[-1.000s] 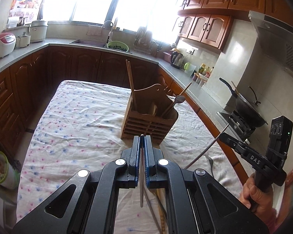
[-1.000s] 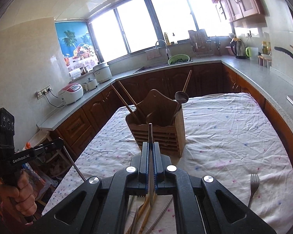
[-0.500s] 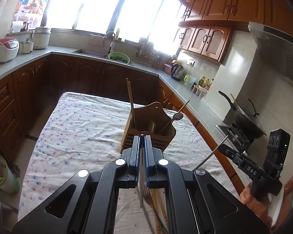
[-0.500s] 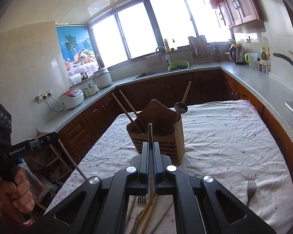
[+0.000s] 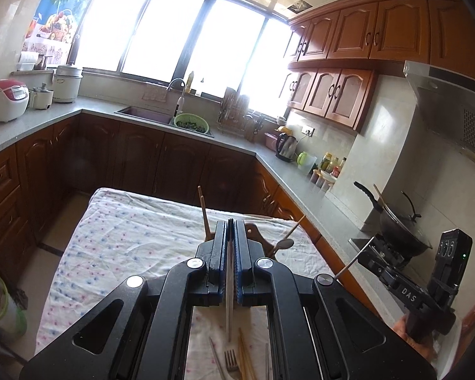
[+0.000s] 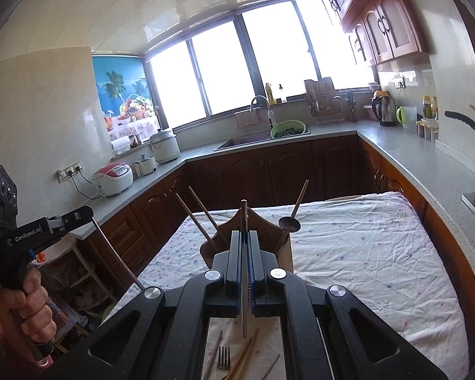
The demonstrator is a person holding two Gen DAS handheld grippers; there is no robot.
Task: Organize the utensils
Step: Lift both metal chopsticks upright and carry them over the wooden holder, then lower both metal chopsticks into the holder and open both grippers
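Each gripper is clamped on one thin metal chopstick: the left gripper (image 5: pixel 230 231) pinches one (image 5: pixel 228 304) and the right gripper (image 6: pixel 245 240) another (image 6: pixel 244 285). The slatted wooden utensil holder (image 6: pixel 285 253) stands just ahead of both on the speckled white tablecloth (image 6: pixel 364 253). Below the jaws lie a steel fork (image 6: pixel 224 357) and wooden chopsticks (image 6: pixel 243 357)

Left gripper (image 5: pixel 230 226) raised, pointing slightly downward, jaws clamped on a thin metal rod; seen from the right wrist camera, a bare hand (image 6: pixel 31 312) wraps its pistol handle. Right gripper (image 6: pixel 245 237) held alongside at a like tilt, jaws likewise closed on a thin rod. Its holding hand (image 5: pixel 410 337) shows only as fingers under the handle.
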